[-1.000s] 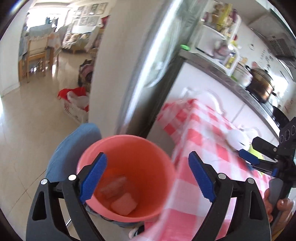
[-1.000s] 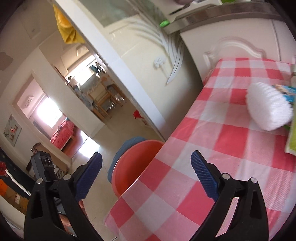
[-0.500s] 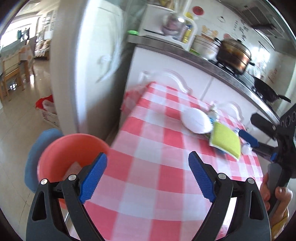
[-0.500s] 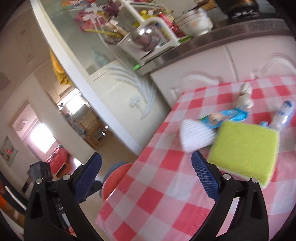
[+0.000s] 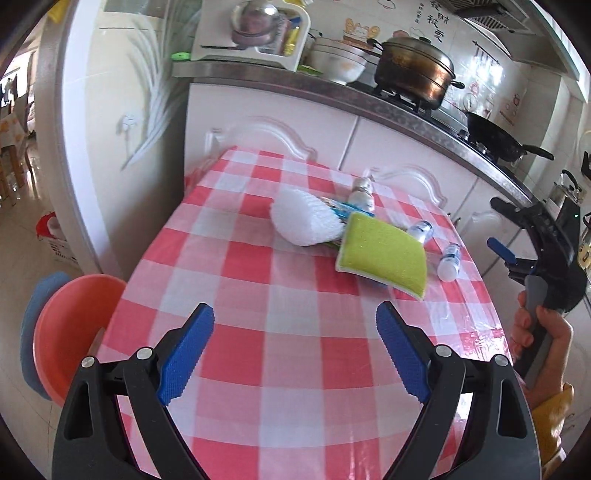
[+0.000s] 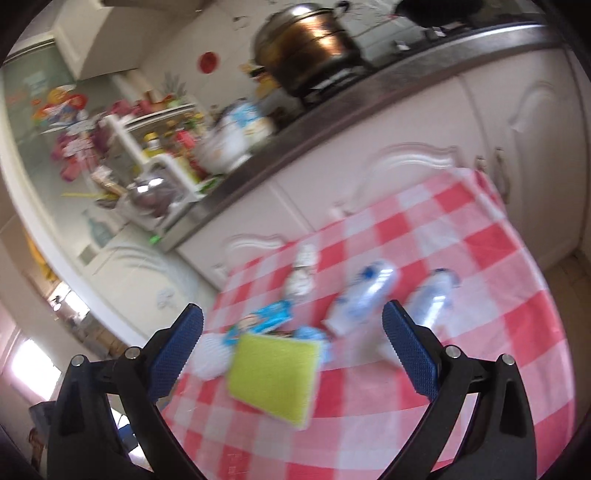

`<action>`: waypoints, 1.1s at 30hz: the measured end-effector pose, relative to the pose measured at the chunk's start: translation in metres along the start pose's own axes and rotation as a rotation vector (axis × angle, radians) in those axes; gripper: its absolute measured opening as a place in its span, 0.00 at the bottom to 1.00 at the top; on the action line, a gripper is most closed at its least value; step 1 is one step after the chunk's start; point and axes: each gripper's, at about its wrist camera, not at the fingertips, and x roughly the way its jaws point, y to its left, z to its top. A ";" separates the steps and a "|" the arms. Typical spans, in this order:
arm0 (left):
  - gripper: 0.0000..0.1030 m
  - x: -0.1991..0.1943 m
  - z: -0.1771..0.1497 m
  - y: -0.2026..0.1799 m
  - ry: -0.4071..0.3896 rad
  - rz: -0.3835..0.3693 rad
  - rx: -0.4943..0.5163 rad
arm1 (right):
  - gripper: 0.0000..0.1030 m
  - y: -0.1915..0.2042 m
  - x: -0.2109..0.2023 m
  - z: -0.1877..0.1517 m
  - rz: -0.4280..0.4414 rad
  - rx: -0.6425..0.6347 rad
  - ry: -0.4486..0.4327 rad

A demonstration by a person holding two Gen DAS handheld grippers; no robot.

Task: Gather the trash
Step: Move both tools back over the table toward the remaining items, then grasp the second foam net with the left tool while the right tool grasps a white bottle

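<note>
On the red-and-white checked table (image 5: 280, 354) lie a white foam net (image 5: 301, 219), a yellow-green sponge (image 5: 384, 254) (image 6: 275, 376), a blue wrapper (image 6: 264, 321), a crumpled white piece (image 5: 364, 192) (image 6: 301, 275) and two small clear bottles (image 5: 448, 258) (image 6: 360, 299). A salmon bucket (image 5: 70, 325) stands at the table's left edge. My left gripper (image 5: 293, 354) hangs open over the near part of the cloth, holding nothing. My right gripper (image 6: 291, 354) is open and empty just short of the sponge and bottles; it also shows at the right edge (image 5: 509, 240), held by a hand (image 5: 543, 332).
White cabinets (image 5: 288, 122) and a steel counter run behind the table, carrying a large pot (image 5: 412, 72), a black wok (image 5: 495, 140), bowls and a dish rack (image 5: 255, 33). A frosted glass partition (image 5: 122, 122) stands left of the table. A blue stool (image 5: 31, 332) sits under the bucket.
Both views swung from the bucket and doorway toward the table and counter. The trash pile has come into full view. Both grippers stayed open.
</note>
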 end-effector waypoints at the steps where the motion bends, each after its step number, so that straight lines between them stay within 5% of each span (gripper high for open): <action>1: 0.86 0.003 0.001 -0.005 0.010 -0.010 0.006 | 0.95 -0.011 0.001 0.002 -0.028 0.012 0.001; 8: 0.86 0.035 0.007 -0.036 0.079 -0.119 -0.007 | 0.95 -0.068 0.015 0.006 -0.121 0.101 0.031; 13: 0.86 0.062 0.022 -0.047 0.064 -0.074 0.052 | 0.94 -0.074 0.039 0.002 -0.171 0.078 0.082; 17: 0.86 0.085 0.045 -0.033 0.021 -0.015 0.006 | 0.78 -0.070 0.055 -0.003 -0.202 0.037 0.110; 21: 0.86 0.114 0.062 -0.013 0.028 0.006 -0.080 | 0.77 -0.069 0.064 -0.007 -0.232 0.022 0.127; 33: 0.86 0.167 0.084 0.013 0.045 -0.045 -0.230 | 0.61 -0.063 0.082 -0.017 -0.300 -0.051 0.168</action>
